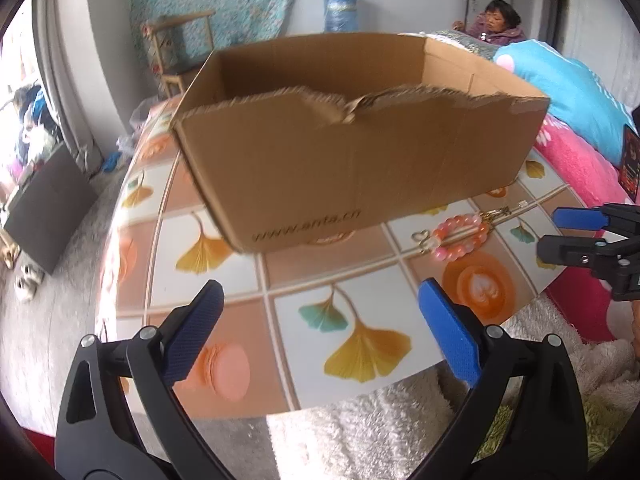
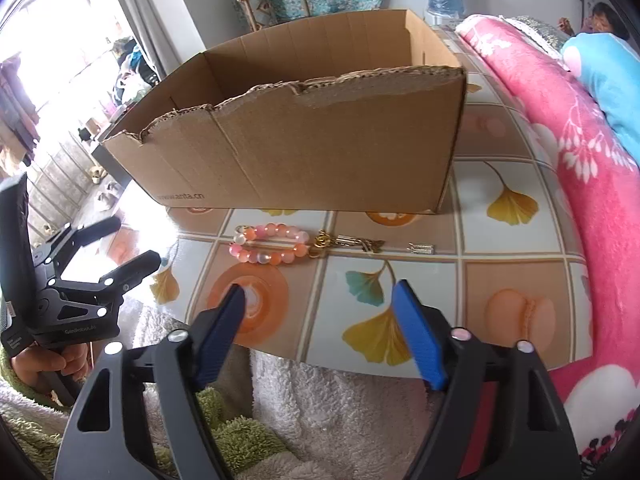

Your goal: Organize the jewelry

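Ahead of right gripper [image 2: 318, 320]: pink-orange beaded bracelet [image 2: 269, 243] flat on tile-patterned table [image 2: 512, 240] | jaws parted, empty | descend squarely, pinch beads, lift into open brown cardboard box [image 2: 304, 148]
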### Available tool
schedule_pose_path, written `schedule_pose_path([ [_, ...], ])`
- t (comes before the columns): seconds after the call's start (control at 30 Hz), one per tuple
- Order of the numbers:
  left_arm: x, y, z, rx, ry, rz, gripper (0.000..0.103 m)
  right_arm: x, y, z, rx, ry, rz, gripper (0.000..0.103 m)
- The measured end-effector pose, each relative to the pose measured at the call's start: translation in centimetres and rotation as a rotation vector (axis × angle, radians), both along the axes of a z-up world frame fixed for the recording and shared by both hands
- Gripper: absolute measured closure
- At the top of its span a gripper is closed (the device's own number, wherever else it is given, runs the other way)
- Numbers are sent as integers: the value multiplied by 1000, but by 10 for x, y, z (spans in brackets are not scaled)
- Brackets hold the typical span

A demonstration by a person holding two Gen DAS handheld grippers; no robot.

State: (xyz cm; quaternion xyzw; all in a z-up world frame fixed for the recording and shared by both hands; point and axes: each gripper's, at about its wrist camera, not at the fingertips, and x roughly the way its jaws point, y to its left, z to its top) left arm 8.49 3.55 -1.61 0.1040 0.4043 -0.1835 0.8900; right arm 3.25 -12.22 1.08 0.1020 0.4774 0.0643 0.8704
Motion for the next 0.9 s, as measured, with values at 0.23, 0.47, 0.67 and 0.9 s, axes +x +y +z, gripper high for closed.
schedule_pose_path([
  [0.23,5,-32,3,-54,36,-147,46,8,-10,-5,34,12,-7,55],
  [0.47,4,-69,-1,-5,41,-267,60,16,-25,-14,63,40,-49,68],
  [0.67,23,-63,5,-1,12,-194,60,28,-39,3,79,-53,-70,71],
  [0.9,36,-53,11,-29,22,-152,63,46,-41,15,98,-119,-50,74],
])
